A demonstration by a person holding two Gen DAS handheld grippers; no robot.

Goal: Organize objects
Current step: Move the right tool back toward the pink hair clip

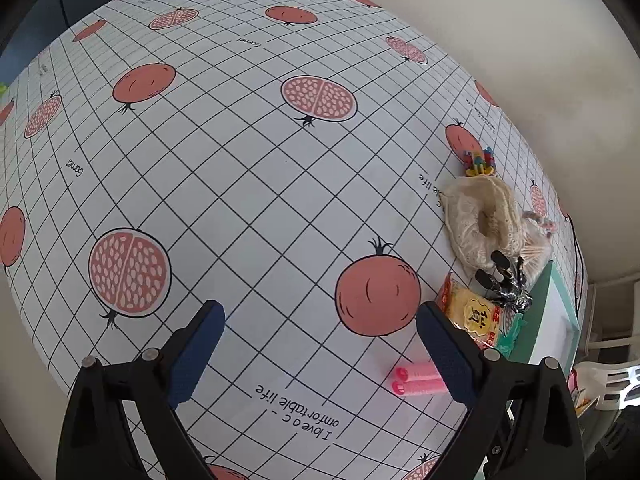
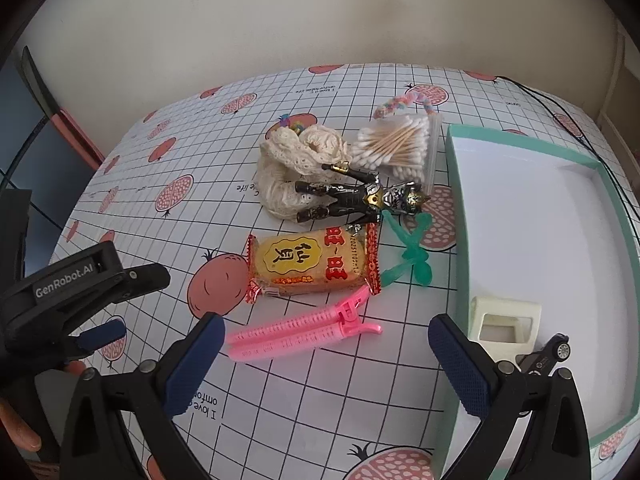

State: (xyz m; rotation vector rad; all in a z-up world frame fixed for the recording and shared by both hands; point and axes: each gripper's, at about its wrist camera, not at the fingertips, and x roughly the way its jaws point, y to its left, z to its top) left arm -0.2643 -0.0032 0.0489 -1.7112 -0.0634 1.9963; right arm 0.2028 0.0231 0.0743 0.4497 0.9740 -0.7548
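Note:
A pink hair clip (image 2: 298,330) lies just ahead of my open right gripper (image 2: 326,340), between its blue pads. Behind it sit a yellow snack packet (image 2: 308,262), a green plastic toy (image 2: 412,256), a dark action figure (image 2: 360,196), a cream lace cloth (image 2: 300,156) and a bag of cotton swabs (image 2: 396,144). The mint-rimmed white box (image 2: 454,184) at right holds a cream plastic piece (image 2: 504,324) and a small black item (image 2: 548,354). My left gripper (image 1: 320,332) is open over bare tablecloth, the pink clip (image 1: 416,380) beside its right pad.
The table wears a grid cloth (image 2: 168,152) printed with pomegranates. A pastel bead string (image 2: 404,102) and coloured clips (image 1: 480,160) lie behind the pile. A black cable (image 2: 560,104) runs past the box. A hand (image 2: 20,428) holds the left gripper's handle. Wall stands behind.

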